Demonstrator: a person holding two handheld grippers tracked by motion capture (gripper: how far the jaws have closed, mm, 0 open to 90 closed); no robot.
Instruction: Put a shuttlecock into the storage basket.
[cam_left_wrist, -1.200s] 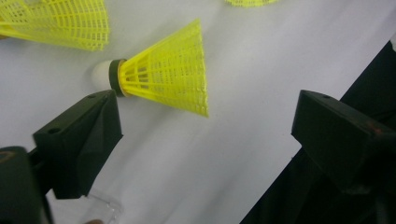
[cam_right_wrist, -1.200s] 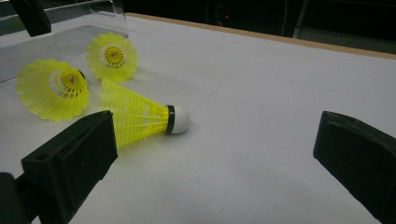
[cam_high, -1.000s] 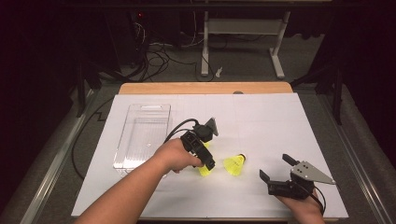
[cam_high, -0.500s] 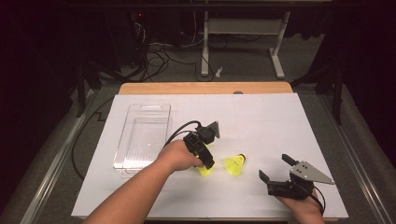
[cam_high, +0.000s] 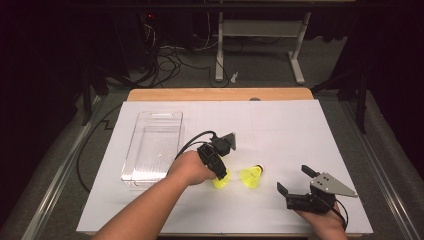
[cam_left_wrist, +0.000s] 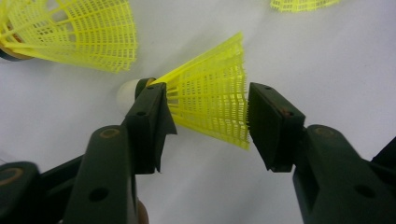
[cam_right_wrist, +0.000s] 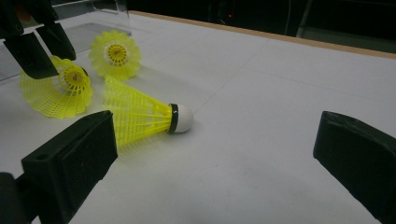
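The left gripper (cam_high: 220, 176) is down on the white paper sheet (cam_high: 280, 125), just right of the clear plastic bin (cam_high: 152, 150), and its jaws have just been closing around a yellow shuttlecock (cam_left_wrist: 210, 105). In the left gripper view the skirt sits between the two black pads (cam_left_wrist: 264, 123): one pad looks to be touching the narrow end near the cork, while the other stands just off the flared rim, so the pinch is not yet made. The right gripper (cam_high: 296, 187), well right of the bin near the sheet's front edge, rests with its jaws spread wide and nothing between them.

To do this well, the squeeze probably wants to stay gentle and land nearer the cork, where the cone is stiffer; a hard pinch across the open rim would likely crush the mesh or let the shuttlecock squirt out sideways.

The skirt is a thin moulded plastic lattice, cone-shaped, springy and light, ending in a rounded white cork tip (cam_left_wrist: 127, 91). A second shuttlecock (cam_high: 251, 176) lies on its side farther right of the bin, black band at its neck. A third one (cam_right_wrist: 115, 54) shows in the right gripper view, lying near the bin with its open skirt facing the camera. The bin is rigid, ribbed and empty.
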